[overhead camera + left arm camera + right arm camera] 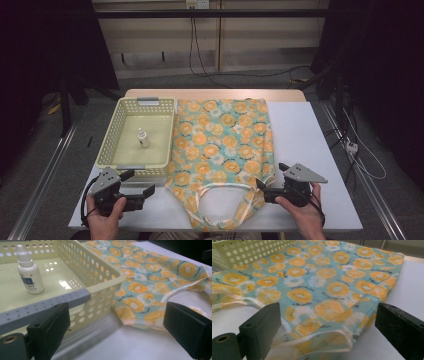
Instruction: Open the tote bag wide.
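Across the middle of the table (310,150) lies a flat cloth bag (222,145) with orange fruit prints, its handles toward the near edge. Right gripper (272,181) waits wide open at the bag's near right corner, and left gripper (140,182) waits wide open by the near left corner, just before a yellow basket (112,132) holding a small white bottle (143,138).

The small bottle's (28,271) label print is too blurred to read.

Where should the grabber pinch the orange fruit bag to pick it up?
Probably at the bag's near corner, just ahead of the open right gripper. The bag lies flat, so only edges give the jaws something to close on. That corner's hem lifts slightly off the table; slide in low from the near side.
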Demonstrator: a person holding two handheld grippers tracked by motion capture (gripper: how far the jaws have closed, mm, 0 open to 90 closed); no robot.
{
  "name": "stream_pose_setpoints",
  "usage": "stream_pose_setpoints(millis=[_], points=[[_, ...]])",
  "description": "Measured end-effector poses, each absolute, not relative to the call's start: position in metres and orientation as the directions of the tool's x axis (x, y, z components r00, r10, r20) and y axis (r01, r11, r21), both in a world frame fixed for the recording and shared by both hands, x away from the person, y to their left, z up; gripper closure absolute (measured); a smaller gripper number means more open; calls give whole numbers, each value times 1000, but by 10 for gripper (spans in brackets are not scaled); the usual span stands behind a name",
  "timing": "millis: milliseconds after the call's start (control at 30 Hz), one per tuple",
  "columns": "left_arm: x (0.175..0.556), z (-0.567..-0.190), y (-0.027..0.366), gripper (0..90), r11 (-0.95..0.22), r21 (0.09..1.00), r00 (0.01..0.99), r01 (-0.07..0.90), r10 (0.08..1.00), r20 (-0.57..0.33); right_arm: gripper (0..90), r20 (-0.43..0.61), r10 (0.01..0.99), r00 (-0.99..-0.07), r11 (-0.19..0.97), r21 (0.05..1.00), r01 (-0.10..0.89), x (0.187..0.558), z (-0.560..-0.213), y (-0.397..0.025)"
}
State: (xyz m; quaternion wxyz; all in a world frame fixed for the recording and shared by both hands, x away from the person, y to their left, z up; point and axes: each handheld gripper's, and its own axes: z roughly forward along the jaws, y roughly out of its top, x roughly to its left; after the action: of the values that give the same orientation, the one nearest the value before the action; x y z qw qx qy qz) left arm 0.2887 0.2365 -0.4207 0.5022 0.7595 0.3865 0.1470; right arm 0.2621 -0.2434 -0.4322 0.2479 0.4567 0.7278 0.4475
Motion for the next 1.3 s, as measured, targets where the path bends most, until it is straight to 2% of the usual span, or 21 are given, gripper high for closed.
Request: stream_pose_setpoints(millis=[367, 467, 733, 867, 967, 1133, 1300], points=[[288, -419, 238, 63, -189, 876, 657, 443, 733, -175, 81, 47, 824, -565, 262, 853, 452, 266, -426, -214], [288, -419, 238, 63, -190, 877, 660, 442, 731, -174, 108, 91, 768, -634, 286, 837, 466, 266, -422, -202], [288, -419, 237, 63, -199, 876, 669, 440, 723, -172, 107, 117, 692, -712, 371, 788, 491, 264, -415, -182], [287, -420, 236, 63, -200, 875, 670, 440, 722, -172, 110, 98, 663, -742, 418, 774, 475, 256, -406, -171], [287, -420, 236, 63, -201, 875, 668, 441, 724, -170, 168, 84, 624, -777, 471, 753, 460, 248, -401, -160], [287, -420, 236, 63, -201, 875, 667, 440, 726, -168, 171, 88, 537, -839, 538, 730, 421, 236, -398, -142], [287, -420, 236, 63, -204, 875, 665, 440, 728, -165, 290, 87, 469, -879, 599, 700, 389, 228, -401, -129]])
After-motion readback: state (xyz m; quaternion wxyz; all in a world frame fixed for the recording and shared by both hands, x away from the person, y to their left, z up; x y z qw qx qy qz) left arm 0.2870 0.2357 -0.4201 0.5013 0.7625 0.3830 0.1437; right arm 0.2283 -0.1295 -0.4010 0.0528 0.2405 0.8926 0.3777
